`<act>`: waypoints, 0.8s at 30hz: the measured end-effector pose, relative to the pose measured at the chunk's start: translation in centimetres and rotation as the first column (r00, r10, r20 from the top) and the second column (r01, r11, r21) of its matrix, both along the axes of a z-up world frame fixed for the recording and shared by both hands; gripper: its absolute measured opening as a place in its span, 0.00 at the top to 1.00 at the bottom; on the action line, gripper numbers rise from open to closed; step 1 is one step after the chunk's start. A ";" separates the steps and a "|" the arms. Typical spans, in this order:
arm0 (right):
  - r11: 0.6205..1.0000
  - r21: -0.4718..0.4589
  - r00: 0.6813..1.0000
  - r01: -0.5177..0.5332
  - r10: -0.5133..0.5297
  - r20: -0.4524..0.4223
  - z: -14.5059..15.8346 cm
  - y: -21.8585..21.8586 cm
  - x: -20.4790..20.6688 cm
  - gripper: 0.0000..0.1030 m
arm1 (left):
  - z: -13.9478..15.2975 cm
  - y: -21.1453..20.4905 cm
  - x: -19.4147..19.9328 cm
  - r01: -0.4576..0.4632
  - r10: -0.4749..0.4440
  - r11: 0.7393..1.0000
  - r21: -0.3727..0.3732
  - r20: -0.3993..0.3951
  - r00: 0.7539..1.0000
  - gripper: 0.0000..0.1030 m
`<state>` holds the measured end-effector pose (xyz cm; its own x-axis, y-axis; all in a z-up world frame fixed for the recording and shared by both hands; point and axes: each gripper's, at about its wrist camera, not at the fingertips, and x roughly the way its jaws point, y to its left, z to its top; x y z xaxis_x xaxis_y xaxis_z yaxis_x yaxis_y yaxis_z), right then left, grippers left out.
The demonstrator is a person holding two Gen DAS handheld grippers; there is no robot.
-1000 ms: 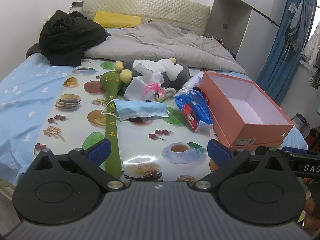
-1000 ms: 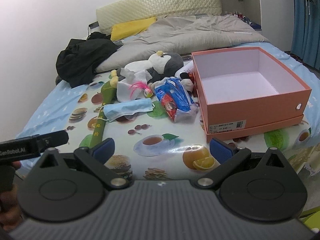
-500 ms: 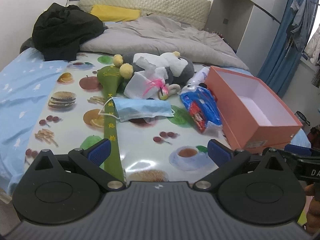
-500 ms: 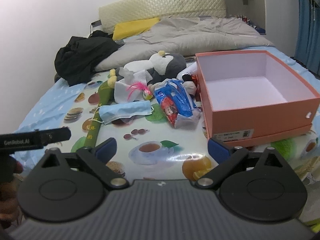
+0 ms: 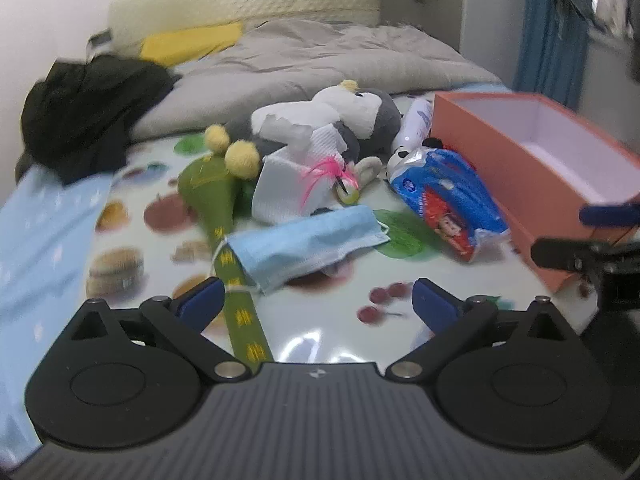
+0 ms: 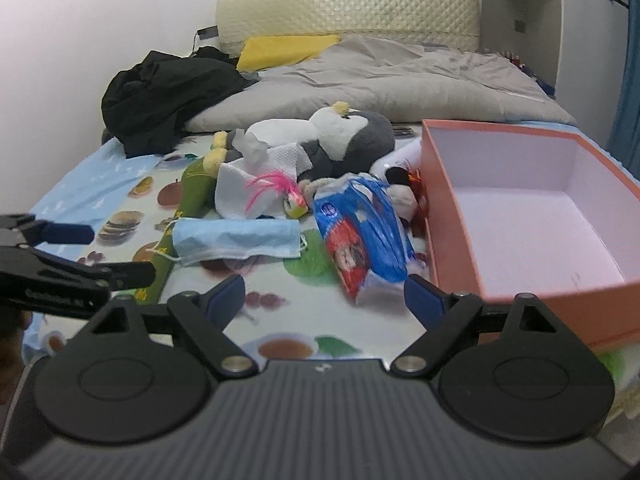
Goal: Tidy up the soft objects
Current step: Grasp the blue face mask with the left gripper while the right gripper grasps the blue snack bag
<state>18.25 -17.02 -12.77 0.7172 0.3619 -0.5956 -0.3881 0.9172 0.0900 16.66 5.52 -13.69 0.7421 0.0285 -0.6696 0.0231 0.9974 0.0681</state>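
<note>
A pile of soft things lies on the fruit-print cloth: a blue face mask (image 5: 308,246) (image 6: 236,243), a grey and white plush penguin (image 5: 352,116) (image 6: 348,136), white tissue with a pink feather (image 5: 296,184) (image 6: 260,184), a green plush stick with yellow pompoms (image 5: 216,200) (image 6: 192,188), and a blue tissue pack (image 5: 448,204) (image 6: 364,236). An empty orange box (image 5: 532,152) (image 6: 532,208) stands to the right. My left gripper (image 5: 316,304) is open, just short of the mask. My right gripper (image 6: 324,298) is open, just short of the tissue pack.
The cloth covers the foot of a bed with a grey duvet (image 6: 400,76), a yellow pillow (image 6: 288,50) and a black jacket (image 6: 168,92) at the back. Blue curtains (image 5: 552,28) hang at the right. Each gripper shows at the edge of the other's view.
Both grippers have moved forward toward the pile; the mask and the tissue pack now sit much closer to the fingertips. Nothing on the cloth has moved.
</note>
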 end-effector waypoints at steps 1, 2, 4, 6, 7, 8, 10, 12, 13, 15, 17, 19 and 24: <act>1.000 -0.004 1.000 -0.005 0.005 0.003 -0.3 0.3 0.6 0.14 | -0.3 0.0 0.7 0.012 -0.012 1.000 0.025 -0.001 1.000 0.05; 1.000 -0.005 1.000 -0.009 0.009 0.005 -0.5 0.5 1.1 0.14 | -0.6 0.0 1.3 0.020 -0.020 0.999 0.038 -0.004 1.000 0.07; 1.000 -0.016 1.000 -0.008 0.008 0.004 -1.0 1.0 2.3 0.14 | -1.4 0.1 2.6 0.042 -0.041 0.998 0.051 -0.020 0.999 0.10; 0.999 -0.041 1.000 0.004 -0.003 0.012 -1.4 1.4 3.4 0.14 | -2.2 0.4 4.0 0.062 -0.060 0.996 0.057 -0.040 0.997 0.15; 0.998 -0.061 1.000 0.012 -0.011 0.017 -1.7 1.6 4.1 0.14 | -2.5 0.5 4.6 0.069 -0.066 0.996 0.061 -0.046 0.997 0.17; 0.997 -0.072 1.000 0.019 -0.017 0.019 -1.9 1.8 4.7 0.14 | -3.0 0.6 5.4 0.081 -0.077 0.994 0.066 -0.056 0.995 0.19; 0.997 -0.075 0.999 0.035 -0.034 0.016 -2.4 2.1 6.0 0.14 | -3.5 0.7 6.7 0.103 -0.097 0.991 0.091 -0.065 0.993 0.22; 0.996 -0.077 0.999 0.036 -0.035 0.023 -2.8 2.4 7.1 0.14 | -4.0 0.6 7.7 0.122 -0.115 0.986 0.117 -0.066 0.991 0.25; 0.996 -0.083 0.999 0.037 -0.035 0.028 -3.0 2.5 7.6 0.14 | -4.2 0.7 8.2 0.134 -0.126 0.983 0.126 -0.070 0.990 0.27; 0.995 -0.095 0.999 0.038 -0.035 0.033 -3.4 2.9 8.6 0.14 | -4.6 0.9 9.3 0.156 -0.147 0.979 0.129 -0.076 0.986 0.30; 0.994 -0.106 0.999 0.037 -0.035 0.025 -3.8 3.2 9.7 0.14 | -5.1 1.0 10.3 0.178 -0.167 0.974 0.139 -0.085 0.982 0.35; 0.988 -0.145 0.998 0.053 -0.049 0.036 -4.3 3.7 10.6 0.14 | -5.5 1.1 11.3 0.192 -0.180 0.971 0.142 -0.092 0.979 0.38; 0.975 -0.212 0.997 0.065 -0.055 0.054 -4.9 4.5 12.4 0.25 | -7.1 1.4 13.5 0.209 -0.194 0.971 0.119 -0.131 0.972 0.49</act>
<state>30.67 -12.56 -17.68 0.7629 0.1854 -0.6193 -0.3308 0.9351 -0.1275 30.18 6.90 -20.76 0.6582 -0.0201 -0.7526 0.2385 0.9537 0.1830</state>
